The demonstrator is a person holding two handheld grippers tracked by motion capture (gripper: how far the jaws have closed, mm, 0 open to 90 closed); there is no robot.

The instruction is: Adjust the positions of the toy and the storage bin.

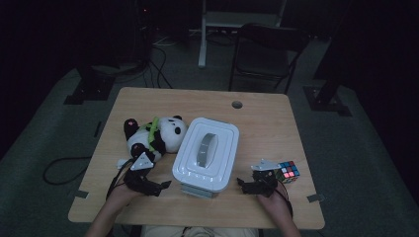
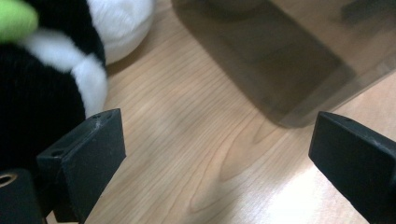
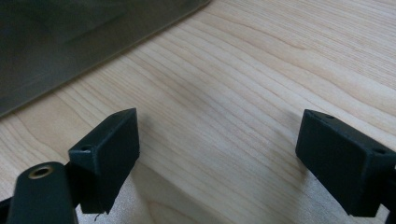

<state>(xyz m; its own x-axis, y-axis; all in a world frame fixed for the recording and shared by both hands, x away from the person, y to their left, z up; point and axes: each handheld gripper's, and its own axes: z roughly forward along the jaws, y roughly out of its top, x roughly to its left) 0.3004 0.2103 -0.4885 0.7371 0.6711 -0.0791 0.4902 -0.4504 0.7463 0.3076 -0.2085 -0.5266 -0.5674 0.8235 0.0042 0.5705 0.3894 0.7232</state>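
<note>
A black and white panda plush (image 1: 154, 134) with a green strap lies on the left of the wooden table (image 1: 267, 123). A white lidded box (image 1: 206, 154) with a grey handle stands in the middle, and a colour cube (image 1: 288, 171) sits at the right. My left gripper (image 1: 152, 184) rests near the front edge, just in front of the panda, open with bare wood between its jaws. In the left gripper view (image 2: 217, 154) the panda (image 2: 42, 93) is at the left and the box (image 2: 280, 60) ahead. My right gripper (image 1: 253, 185) is open beside the cube; in the right gripper view (image 3: 219, 149) the box (image 3: 70, 42) lies ahead to the left.
A round cable hole (image 1: 237, 104) sits near the table's far edge. A dark folding chair (image 1: 267, 49) and a white stand (image 1: 202, 34) are on the floor behind the table, with cables (image 1: 64, 170) lying at the left. The room is dim.
</note>
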